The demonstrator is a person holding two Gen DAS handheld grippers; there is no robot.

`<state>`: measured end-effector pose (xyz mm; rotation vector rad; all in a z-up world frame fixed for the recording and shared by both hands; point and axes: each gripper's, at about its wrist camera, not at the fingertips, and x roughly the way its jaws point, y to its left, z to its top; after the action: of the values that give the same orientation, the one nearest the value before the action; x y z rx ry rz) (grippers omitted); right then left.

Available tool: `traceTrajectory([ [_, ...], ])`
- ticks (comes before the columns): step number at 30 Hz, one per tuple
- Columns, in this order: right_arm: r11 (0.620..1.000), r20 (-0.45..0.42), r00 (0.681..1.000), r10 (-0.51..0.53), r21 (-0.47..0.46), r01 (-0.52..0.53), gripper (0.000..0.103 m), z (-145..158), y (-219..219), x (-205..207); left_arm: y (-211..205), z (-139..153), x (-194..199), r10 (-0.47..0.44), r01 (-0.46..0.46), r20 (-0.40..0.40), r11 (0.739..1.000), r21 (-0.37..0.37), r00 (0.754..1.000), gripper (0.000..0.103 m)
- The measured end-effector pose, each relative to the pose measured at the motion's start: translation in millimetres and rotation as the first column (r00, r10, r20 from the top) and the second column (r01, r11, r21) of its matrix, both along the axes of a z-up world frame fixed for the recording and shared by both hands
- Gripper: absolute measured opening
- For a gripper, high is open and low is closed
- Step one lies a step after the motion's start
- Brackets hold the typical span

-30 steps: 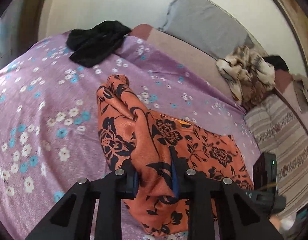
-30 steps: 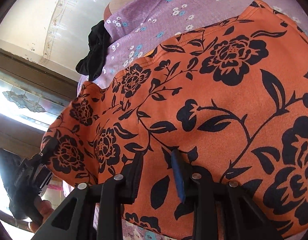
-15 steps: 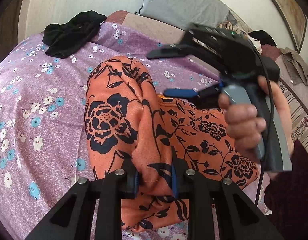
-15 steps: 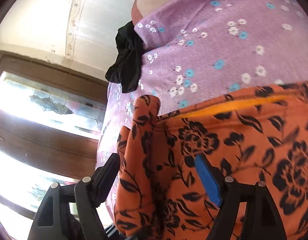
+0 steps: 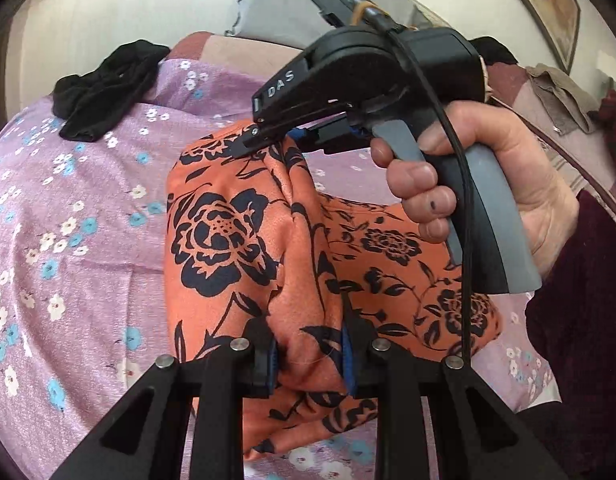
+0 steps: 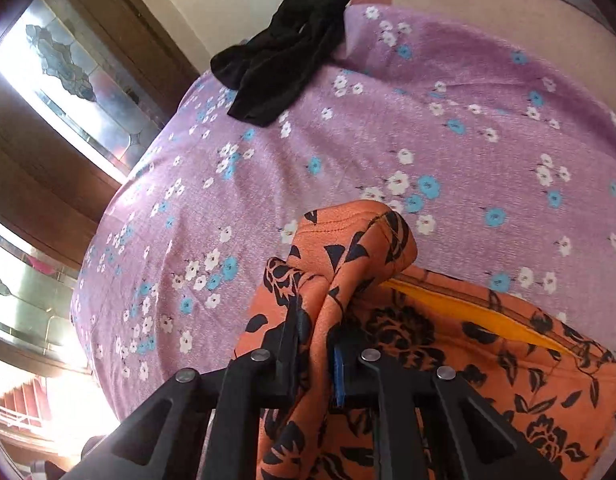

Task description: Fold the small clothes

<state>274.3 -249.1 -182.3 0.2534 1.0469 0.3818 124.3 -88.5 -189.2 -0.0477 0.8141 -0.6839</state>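
Left wrist view: my left gripper [image 5: 308,360] is clamped on a bunched fold of the orange floral garment [image 5: 227,240], cloth packed tight between the 2 pads at 6 o'clock of the picture. The garment rises from there toward 12 o'clock in a puffed ridge, and the rest of it lies flat on the purple flowered bedsheet [image 5: 67,208] toward 4 o'clock. My right hand [image 5: 500,184] comes in from 3 o'clock, wrapped round the grey handle of my right gripper [image 5: 255,140], whose black tips bite the upper end of that ridge.

In the right wrist view my right gripper [image 6: 316,344] has just been closing, and a hanging fold of the garment [image 6: 348,272] is now pinched between its jaws, standing almost together. A yellow inner lining [image 6: 468,312] shows along the garment's edge toward 3 o'clock. A crumpled black garment [image 6: 283,56] lies on the sheet [image 6: 448,120] at 11 o'clock, well apart from the orange one; the left wrist view has it [image 5: 103,92] at 10 o'clock. A grey pillow [image 5: 275,4] leans against the wall at 12 o'clock
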Motion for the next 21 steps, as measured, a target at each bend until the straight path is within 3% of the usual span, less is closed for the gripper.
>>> traceTrajectory([
  [3, 0.997, 0.074, 0.995, -0.073, 0.021, 0.071, 0.013, 10.5, -53.7, -28.6, -32.4, 11.9, -11.7, -0.102, 0.102, 0.000, 0.994, -0.044, 0.995, 0.025],
  [8, 0.976, 0.086, 0.972, -0.219, 0.025, 0.217, 0.013, 7.5, -146.5, -62.0, -110.8, 17.1, -13.1, -0.275, 0.264, -0.068, 0.955, -0.136, 0.959, 0.024],
  [12, 0.944, 0.045, 0.943, -0.328, 0.037, 0.327, 0.013, -18.3, -208.2, -72.2, -178.3, -0.1, -9.0, -0.359, 0.344, -0.126, 0.930, -0.128, 0.925, 0.023],
  [15, 0.921, -0.002, 0.921, -0.389, 0.014, 0.389, 0.013, -50.4, -233.6, -73.0, -214.1, -18.6, -7.9, -0.386, 0.380, -0.204, 0.922, -0.073, 0.899, 0.023],
  [17, 0.908, -0.062, 0.909, -0.412, 0.053, 0.416, 0.014, -76.4, -245.0, -72.8, -213.0, -20.1, -8.5, -0.391, 0.386, -0.225, 0.920, -0.065, 0.893, 0.027],
  [19, 0.884, -0.095, 0.893, -0.441, 0.127, 0.450, 0.023, -91.3, -253.6, -80.1, -194.1, -12.2, -12.0, -0.417, 0.409, -0.221, 0.909, -0.083, 0.881, 0.044],
  [21, 0.856, -0.092, 0.875, -0.474, 0.186, 0.483, 0.028, -87.7, -259.8, -91.3, -158.3, -1.4, -14.2, -0.429, 0.415, -0.192, 0.903, -0.111, 0.882, 0.057],
])
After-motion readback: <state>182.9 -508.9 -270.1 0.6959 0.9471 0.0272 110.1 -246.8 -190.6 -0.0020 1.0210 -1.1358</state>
